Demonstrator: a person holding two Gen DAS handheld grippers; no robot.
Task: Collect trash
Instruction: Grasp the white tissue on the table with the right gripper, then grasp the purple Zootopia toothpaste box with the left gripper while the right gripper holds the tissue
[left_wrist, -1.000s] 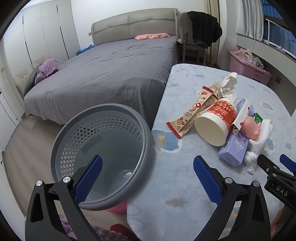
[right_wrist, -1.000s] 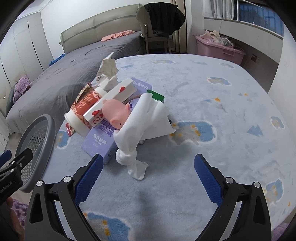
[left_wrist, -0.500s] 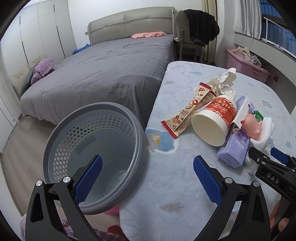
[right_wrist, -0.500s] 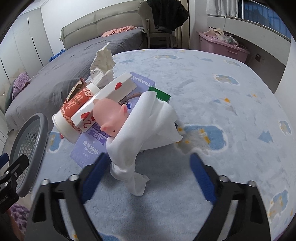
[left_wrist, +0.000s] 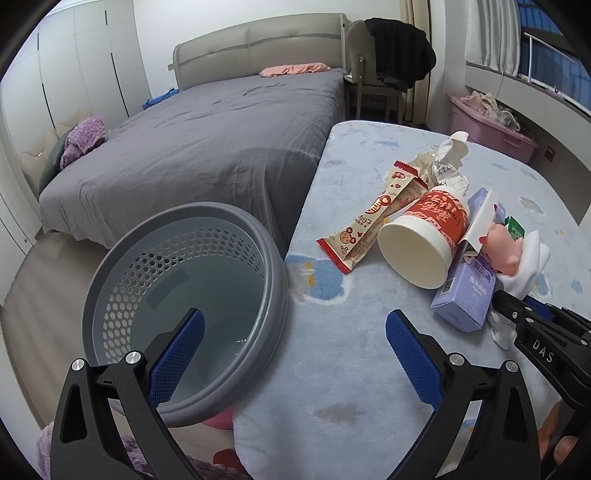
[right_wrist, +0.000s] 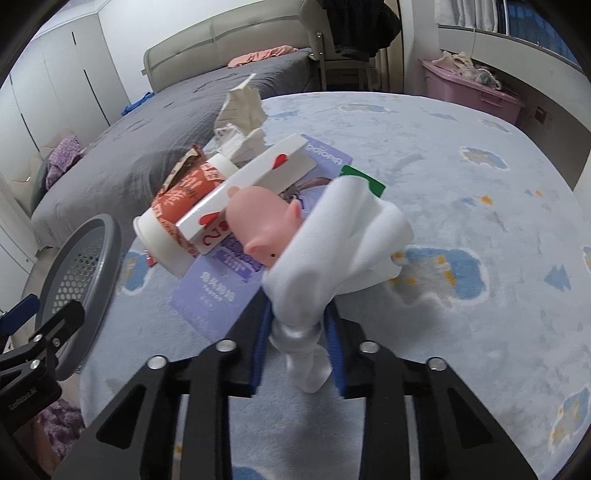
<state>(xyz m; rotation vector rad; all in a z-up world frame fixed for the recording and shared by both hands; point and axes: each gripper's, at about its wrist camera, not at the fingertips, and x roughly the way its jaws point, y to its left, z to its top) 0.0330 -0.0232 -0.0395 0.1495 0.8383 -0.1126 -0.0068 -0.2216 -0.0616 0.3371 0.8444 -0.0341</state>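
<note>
Right gripper (right_wrist: 299, 354) pinched on knotted white cloth (right_wrist: 332, 254); left gripper (left_wrist: 293, 354) spread wide over bin rim.

Behind all, grey bed (left_wrist: 207, 144); nearer, pale blue cloud-print table cover (left_wrist: 351, 350) bearing the litter heap; beside its left edge, grey perforated wastebasket (left_wrist: 184, 306), seen through left fingers, only a clear liner visible inside; in the heap, lilac box (right_wrist: 218, 291) lying flat, red-and-white paper cup (left_wrist: 424, 240) tipped on its side, snack wrapper (left_wrist: 365, 221) touching it, crumpled paper (left_wrist: 447, 158) behind, white card with red hearts (right_wrist: 258, 184) across cup, pink pig toy (right_wrist: 258, 221) wrapped in the cloth, crowding the grip; versus half a second ago, right fingers closed from wide to narrow on the cloth's twisted tail; left unchanged, open.
</note>
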